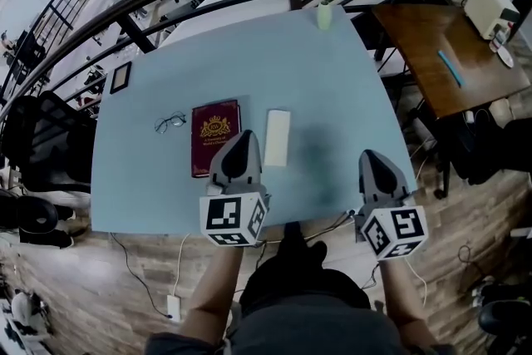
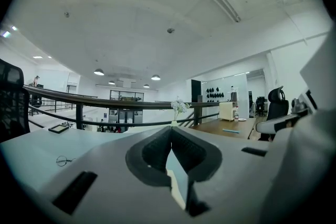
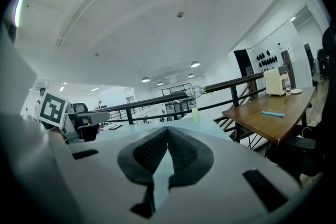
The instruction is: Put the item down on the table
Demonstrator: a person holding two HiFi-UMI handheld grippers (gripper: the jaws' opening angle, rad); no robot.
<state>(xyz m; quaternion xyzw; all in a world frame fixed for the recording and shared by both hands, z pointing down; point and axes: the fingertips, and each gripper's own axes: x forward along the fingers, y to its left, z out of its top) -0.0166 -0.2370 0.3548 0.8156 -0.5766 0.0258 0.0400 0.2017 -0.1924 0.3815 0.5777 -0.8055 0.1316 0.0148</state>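
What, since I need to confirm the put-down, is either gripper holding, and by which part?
Nothing is held. The left gripper and right gripper each have jaws shut together, nothing between them; the white item lies on the table.

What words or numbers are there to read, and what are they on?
Nothing here can be read.
Maroon booklet: gold crest and gold lettering, too small to read.
Left cube and right cube: black-and-white square markers, no words.
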